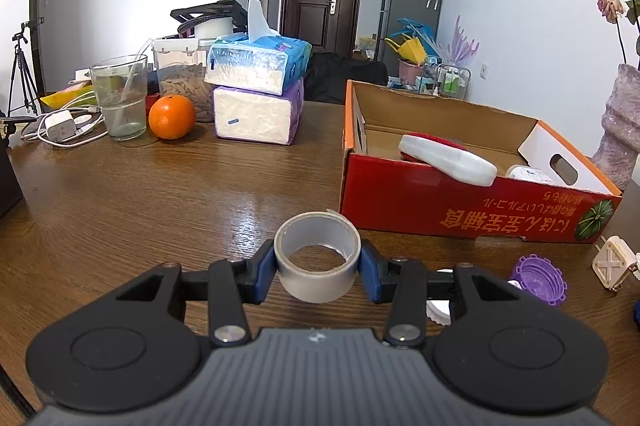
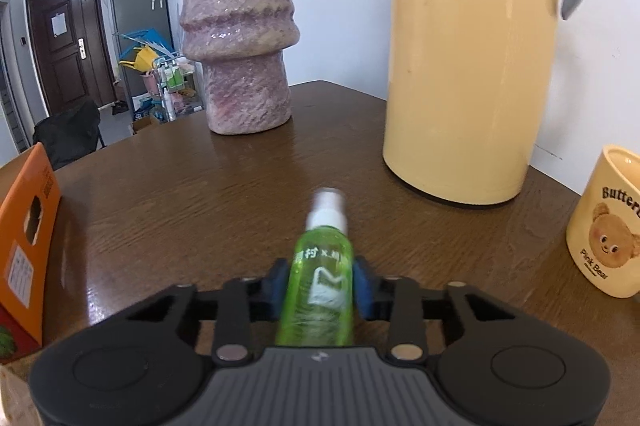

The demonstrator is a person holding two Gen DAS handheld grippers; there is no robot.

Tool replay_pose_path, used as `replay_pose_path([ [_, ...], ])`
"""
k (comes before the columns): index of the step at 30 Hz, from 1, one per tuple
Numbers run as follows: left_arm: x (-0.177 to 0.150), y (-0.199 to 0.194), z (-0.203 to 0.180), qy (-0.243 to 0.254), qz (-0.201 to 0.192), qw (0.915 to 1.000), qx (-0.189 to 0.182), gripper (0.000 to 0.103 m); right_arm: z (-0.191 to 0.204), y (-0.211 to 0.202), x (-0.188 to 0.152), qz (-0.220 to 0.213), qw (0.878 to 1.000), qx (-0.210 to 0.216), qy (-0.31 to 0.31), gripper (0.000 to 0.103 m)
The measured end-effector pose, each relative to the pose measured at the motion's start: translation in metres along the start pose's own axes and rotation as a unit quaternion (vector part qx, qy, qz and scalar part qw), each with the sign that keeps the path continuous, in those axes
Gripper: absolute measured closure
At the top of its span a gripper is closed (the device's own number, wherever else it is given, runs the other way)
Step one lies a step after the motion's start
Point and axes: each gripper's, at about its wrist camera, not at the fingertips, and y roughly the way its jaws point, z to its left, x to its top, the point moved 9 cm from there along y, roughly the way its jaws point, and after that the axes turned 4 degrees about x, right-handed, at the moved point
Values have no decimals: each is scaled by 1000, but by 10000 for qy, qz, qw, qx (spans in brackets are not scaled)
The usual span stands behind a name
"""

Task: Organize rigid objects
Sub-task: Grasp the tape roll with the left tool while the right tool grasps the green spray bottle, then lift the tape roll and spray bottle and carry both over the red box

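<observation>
Pinching a tape roll [image 1: 318,262], left jaws; right jaws clamp a blurred green spray bottle [image 2: 320,286].

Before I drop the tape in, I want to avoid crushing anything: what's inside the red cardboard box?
Inside the red cardboard box: a white plastic bottle lying over something red, plus a small white item. The near wall hides the floor.

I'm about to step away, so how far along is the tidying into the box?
Done: a white bottle and a small white item lie in the box. In hand: left gripper holds the tape, right gripper the green spray. Left: purple cap and white plug on the table.
</observation>
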Motion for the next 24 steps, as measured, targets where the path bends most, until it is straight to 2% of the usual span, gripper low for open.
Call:
replay_pose_path([
  [15,1,-7,5,-43,-122,9999,60,59,-29,-39,-17,-226,9980,521,271,73],
  [24,1,-20,18,-190,-230,9994,164,59,-32,-69,-24,-451,9956,776,251,73],
])
